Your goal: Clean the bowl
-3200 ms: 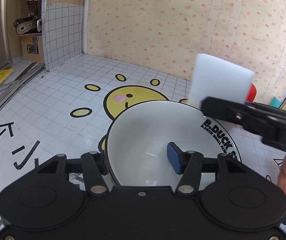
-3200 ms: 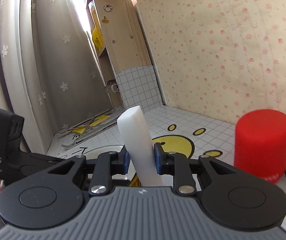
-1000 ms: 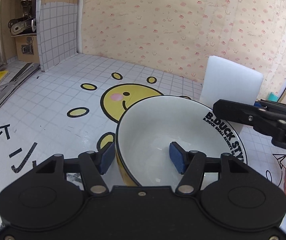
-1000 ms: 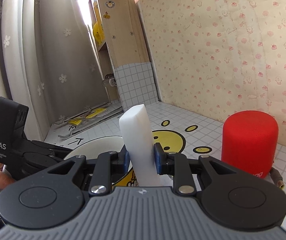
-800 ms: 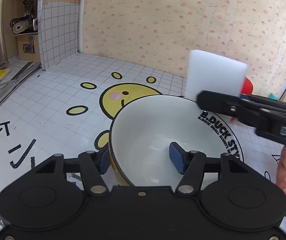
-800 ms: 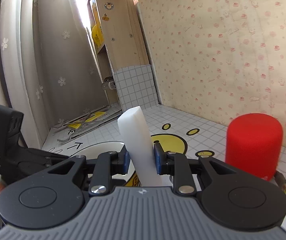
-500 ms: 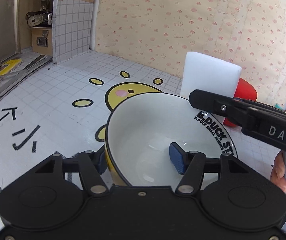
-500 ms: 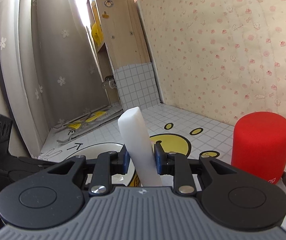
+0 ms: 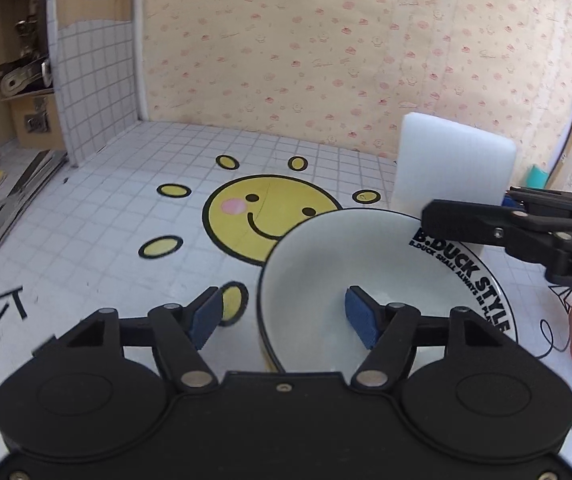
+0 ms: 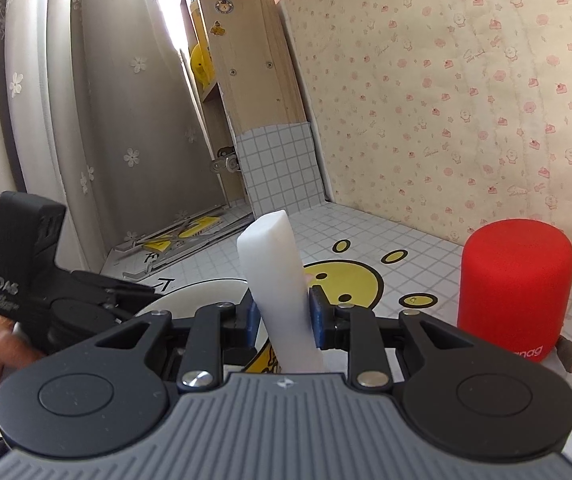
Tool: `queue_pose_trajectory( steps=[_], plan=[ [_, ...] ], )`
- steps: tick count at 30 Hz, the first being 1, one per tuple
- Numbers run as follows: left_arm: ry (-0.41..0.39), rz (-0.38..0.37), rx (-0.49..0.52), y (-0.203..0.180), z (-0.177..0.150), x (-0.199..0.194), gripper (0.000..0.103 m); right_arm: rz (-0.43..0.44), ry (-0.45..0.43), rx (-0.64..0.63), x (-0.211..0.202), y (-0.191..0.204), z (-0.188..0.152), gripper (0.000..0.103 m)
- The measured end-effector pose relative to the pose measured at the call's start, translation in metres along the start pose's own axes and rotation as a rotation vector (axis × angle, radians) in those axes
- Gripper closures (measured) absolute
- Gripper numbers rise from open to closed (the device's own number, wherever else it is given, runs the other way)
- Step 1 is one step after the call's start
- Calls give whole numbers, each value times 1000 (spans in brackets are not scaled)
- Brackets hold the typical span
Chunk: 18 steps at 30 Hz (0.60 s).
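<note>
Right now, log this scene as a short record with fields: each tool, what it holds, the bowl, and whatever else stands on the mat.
left tongs: open, pads straddle the bowl wall, one pad inside and one outside, not clamped
right tongs: shut on the white sponge block, which stands upright
bowl: white inside, dark rim, yellow outside, sits on the smiley-face mat
sponge position: above the bowl's far rim in the left wrist view, not yet inside
other: red cylinder speaker at the mat's right, a cable plug beside it
</note>
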<state>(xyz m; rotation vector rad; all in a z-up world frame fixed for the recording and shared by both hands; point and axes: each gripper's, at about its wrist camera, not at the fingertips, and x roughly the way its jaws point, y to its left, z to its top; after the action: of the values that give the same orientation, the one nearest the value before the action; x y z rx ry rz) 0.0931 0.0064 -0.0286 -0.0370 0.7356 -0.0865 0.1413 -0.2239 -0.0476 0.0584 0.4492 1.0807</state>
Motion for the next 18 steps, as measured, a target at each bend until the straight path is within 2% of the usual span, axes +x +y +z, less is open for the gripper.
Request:
queue_pose_trajectory(
  steps=[5, 11, 18],
  plan=[
    [-12, 1, -29, 1, -3, 0, 33, -15, -26, -32, -4, 4, -4, 74],
    [-33, 38, -69, -4, -7, -2, 33, -26, -36, -16, 3, 3, -3, 75],
    [-39, 76, -150, -14, -14, -4, 33, -39, -11, -23, 21, 3, 0, 74]
  ],
)
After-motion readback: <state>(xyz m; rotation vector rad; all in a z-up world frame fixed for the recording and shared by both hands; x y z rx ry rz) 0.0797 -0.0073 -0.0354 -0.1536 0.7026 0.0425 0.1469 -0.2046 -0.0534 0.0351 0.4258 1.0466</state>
